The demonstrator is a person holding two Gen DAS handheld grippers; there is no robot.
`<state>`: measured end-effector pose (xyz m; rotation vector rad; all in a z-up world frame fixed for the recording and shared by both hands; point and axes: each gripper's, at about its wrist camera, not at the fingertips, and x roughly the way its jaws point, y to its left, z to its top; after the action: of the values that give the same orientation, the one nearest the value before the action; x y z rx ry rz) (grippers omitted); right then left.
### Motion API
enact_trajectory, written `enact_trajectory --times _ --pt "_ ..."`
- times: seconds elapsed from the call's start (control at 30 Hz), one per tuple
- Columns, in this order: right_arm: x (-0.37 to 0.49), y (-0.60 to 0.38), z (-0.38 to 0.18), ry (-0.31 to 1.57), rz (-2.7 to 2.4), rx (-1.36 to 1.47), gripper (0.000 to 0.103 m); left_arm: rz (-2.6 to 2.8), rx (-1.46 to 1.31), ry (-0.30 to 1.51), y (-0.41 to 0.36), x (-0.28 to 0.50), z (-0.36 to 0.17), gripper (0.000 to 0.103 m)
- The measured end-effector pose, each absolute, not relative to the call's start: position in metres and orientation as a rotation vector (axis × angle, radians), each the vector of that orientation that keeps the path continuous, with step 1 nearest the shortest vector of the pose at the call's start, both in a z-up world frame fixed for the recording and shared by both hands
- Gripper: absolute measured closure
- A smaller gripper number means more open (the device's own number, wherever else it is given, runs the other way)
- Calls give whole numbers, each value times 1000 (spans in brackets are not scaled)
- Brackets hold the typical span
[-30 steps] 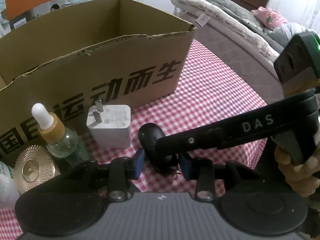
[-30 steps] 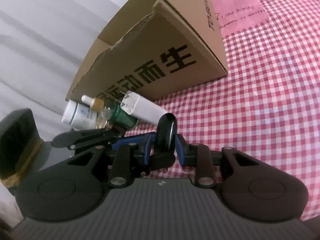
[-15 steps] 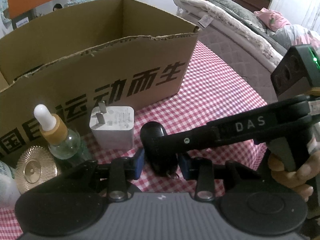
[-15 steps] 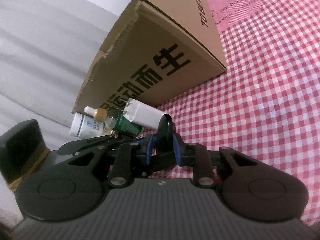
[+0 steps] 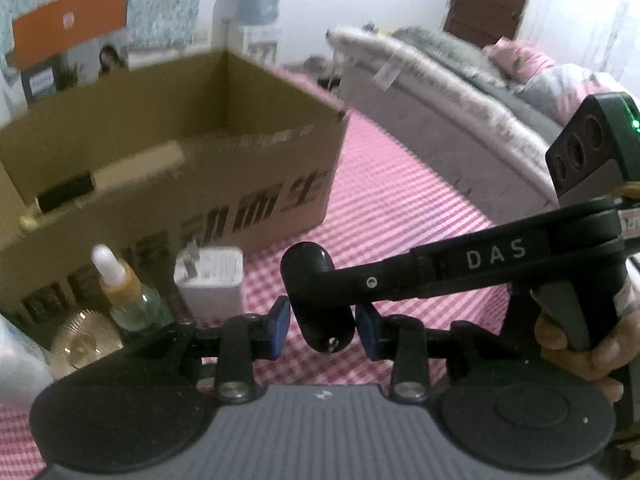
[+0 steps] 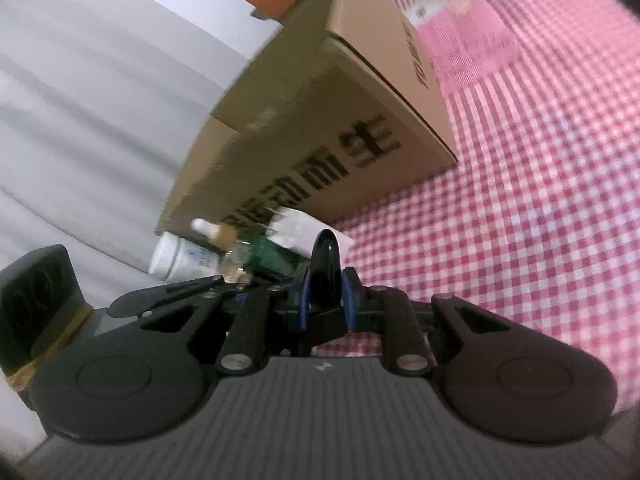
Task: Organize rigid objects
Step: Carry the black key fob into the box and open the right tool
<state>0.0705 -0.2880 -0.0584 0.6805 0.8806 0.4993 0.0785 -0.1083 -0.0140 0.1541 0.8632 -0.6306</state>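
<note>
Two grippers meet on one black oval object (image 5: 316,292), lifted off the checked cloth (image 5: 400,216). Left-wrist view: left gripper (image 5: 323,330) has blue pads (image 5: 279,328) a bit apart, flanking the object's lower end w/ slim gaps each side, so not squeezing it; right gripper's finger comes in from the right across the object's middle. Only this view shows the person's hand (image 5: 576,344) wrapped round the right gripper's handle at far right, plus the inside of the cardboard box (image 5: 256,184) w/ a long item lying in it, & a bed beyond. Right-wrist view: right gripper (image 6: 325,292) clenched, pads pressed on both sides of the object (image 6: 326,264) held edge-on; only here the box's closed right side & a pink printed patch far on the cloth. Both show, near the box front on the left: dropper bottle (image 5: 120,280), white charger (image 5: 210,276), white bottle (image 6: 176,258). Gold disc (image 5: 86,342) in left view only; green item (image 6: 268,258) clear in right view only.
</note>
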Motion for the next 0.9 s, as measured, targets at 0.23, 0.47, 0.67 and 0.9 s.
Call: enact_trajectory --times 0.23,0.47,0.67,0.9 --pt "60 -266 6 746 554 581 87 -593 155 695 -78 59 44 66" --pt "115 -219 46 703 706 550 88 -452 140 647 -36 88 87 67" --pt "199 -169 40 855 772 557 88 -372 75 780 8 150 76 66" --pt "267 -125 5 1080 758 556 88 -307 82 901 34 193 45 70"
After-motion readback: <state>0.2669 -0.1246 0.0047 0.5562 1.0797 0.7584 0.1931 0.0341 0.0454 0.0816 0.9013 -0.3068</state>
